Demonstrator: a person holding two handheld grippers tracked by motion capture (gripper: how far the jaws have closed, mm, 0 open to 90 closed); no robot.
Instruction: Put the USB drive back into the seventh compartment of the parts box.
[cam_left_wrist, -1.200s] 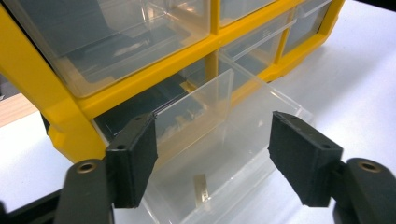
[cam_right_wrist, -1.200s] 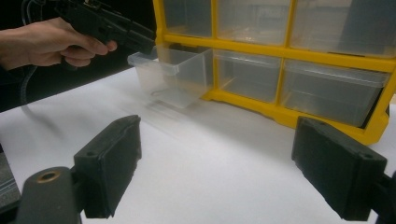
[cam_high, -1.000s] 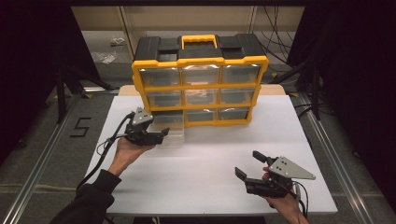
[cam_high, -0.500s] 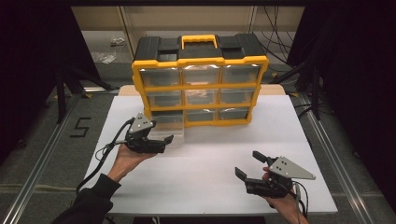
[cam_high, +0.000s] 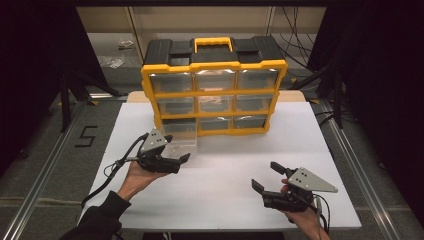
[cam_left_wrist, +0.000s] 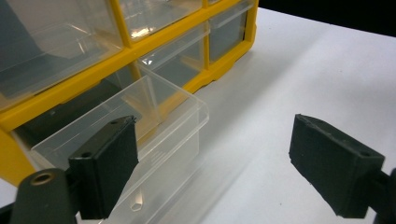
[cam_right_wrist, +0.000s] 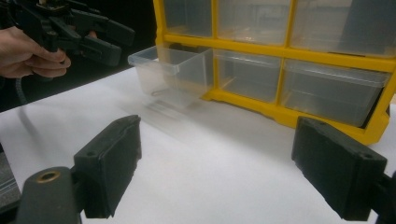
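Observation:
A yellow organiser (cam_high: 215, 92) with a black top and clear drawers stands at the back of the white table (cam_high: 225, 165). Its bottom-left drawer (cam_high: 181, 131) is pulled out and looks empty. My left gripper (cam_high: 179, 162) hovers just in front of that drawer, open; its jaws have just been opening and nothing is between them. In the left gripper view the drawer (cam_left_wrist: 154, 107) lies beside the left jaw, apart from it. My right gripper (cam_high: 267, 176) is open and empty near the table's front right, and its view shows the drawer (cam_right_wrist: 173, 65) and the left gripper (cam_right_wrist: 119, 45).
The other drawers of the organiser (cam_right_wrist: 280, 51) are pushed in. White tabletop stretches between the two grippers. Dark metal frames and cables stand on the floor to either side of the table.
The left gripper has drawn back from the pulled-out drawer toward the near side, and its jaws have spread wider. The drawer stays out. The right gripper has not moved.

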